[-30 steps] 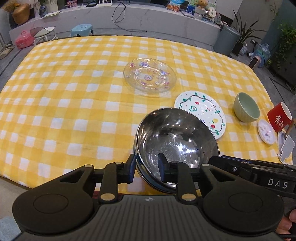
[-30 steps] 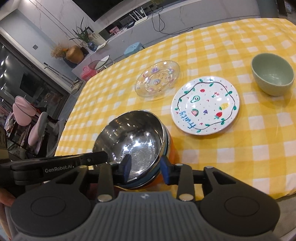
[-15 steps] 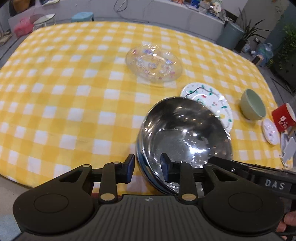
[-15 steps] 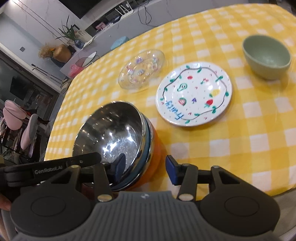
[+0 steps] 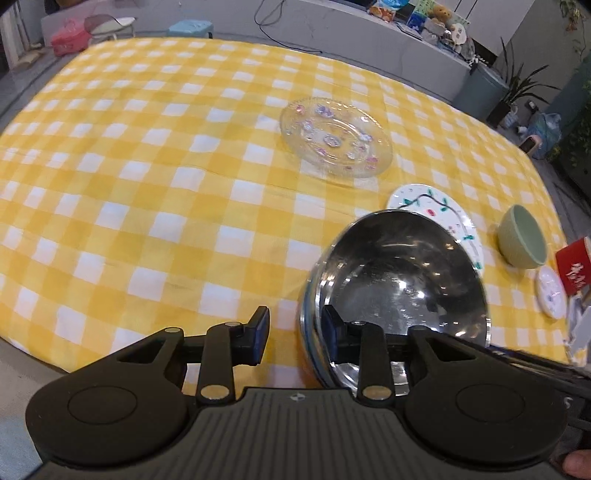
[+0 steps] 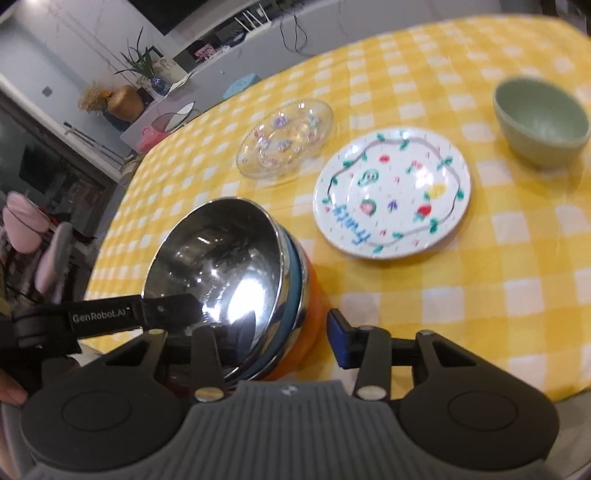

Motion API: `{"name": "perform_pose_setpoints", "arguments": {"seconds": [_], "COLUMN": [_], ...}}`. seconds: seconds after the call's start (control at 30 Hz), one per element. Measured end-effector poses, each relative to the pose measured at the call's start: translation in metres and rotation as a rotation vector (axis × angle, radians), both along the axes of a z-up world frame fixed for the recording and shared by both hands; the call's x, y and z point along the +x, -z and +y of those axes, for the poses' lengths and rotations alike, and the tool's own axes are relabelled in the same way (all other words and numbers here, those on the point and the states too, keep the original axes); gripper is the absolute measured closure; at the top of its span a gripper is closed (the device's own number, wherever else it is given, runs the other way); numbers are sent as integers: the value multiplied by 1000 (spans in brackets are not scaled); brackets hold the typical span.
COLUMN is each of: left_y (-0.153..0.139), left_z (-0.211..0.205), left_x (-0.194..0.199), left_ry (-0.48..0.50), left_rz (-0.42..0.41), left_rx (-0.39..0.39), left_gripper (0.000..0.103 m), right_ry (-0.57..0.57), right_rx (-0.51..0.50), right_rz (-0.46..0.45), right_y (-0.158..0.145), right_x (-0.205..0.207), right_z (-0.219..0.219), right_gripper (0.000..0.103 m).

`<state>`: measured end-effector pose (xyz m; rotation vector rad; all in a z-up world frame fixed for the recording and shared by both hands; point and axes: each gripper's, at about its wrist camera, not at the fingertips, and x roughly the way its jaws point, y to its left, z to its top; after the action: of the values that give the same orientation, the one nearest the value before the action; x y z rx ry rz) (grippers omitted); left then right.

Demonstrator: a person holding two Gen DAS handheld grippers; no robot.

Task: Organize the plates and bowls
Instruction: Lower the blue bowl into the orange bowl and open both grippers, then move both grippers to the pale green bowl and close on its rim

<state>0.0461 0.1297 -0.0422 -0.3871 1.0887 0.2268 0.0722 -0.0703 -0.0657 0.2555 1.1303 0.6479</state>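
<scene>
The stack of steel bowls (image 6: 229,280) sits at the near edge of the table, tilted toward the far side; a shiny bowl is on top, a blue-rimmed one shows under it, and an orange bowl (image 6: 308,325) is at the bottom, so three can be counted there. Both grippers straddle its rim. The left gripper (image 5: 295,332) has one finger inside the top bowl and the other outside to the left, well clear of the wall; its jaws have just been opening, and no pad presses the metal. The right gripper (image 6: 277,332) has its blue pad (image 6: 338,341) standing free to the right of the orange bowl, the other finger inside the bowl; its jaws have just been closing a little, yet they stand apart from the stack.

The surface is a yellow and white checked tablecloth (image 5: 147,166) over a wide table. Beyond the stack lie two plates: a white plate painted with fruit (image 6: 391,192) just to the right and farther, and a clear glass plate with purple flowers (image 5: 334,142) farther still. One pale green bowl (image 6: 541,122) stands to the far right, apart from the plates. In the left view a small saucer (image 5: 550,291) and a red cup (image 5: 574,271) sit at the right edge.

Around the table are a grey ledge with cables, a light blue stool (image 5: 190,29), a pink bag (image 5: 68,37), potted plants and a grey bin (image 5: 480,88). Each gripper's black arm crosses the other's view near the bowls, and fingertips of a hand (image 6: 11,391) show at the left edge.
</scene>
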Motion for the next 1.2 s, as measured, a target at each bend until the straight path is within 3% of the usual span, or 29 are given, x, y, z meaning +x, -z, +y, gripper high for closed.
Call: {"name": "perform_pose_setpoints", "arguments": {"seconds": [0.2,0.27,0.43,0.6,0.9,1.07,1.2], "left_y": [-1,1,0,-12,-50,-76,-94], "left_z": [-1,-2,-2,-7,-27,-47,-64], "left_x": [-1,0,-1,-4,-11,-12,-2], "left_ry": [4,3,3,22,0,-4,24], "left_rz": [-9,-1,1,-50,-133,-174,-222], "left_rx": [13,32,31,13,129,256,257], "left_gripper": [62,58,58,56,53,53,52], "right_ry": [-1,-27,-36,1,65,89,128], "right_rx": [39,27,60,87,118,126,128], "right_rz": [-25,-52,-72,-107,-151,-186,-203], "right_y": [-12,-20,-37,-55,-75,-85,-89], "right_x": [2,2,2,8,13,13,17], "right_z": [-10,-11,-22,-43,-73,-85,-99], "right_gripper": [46,37,36,31,29,27,27]}}
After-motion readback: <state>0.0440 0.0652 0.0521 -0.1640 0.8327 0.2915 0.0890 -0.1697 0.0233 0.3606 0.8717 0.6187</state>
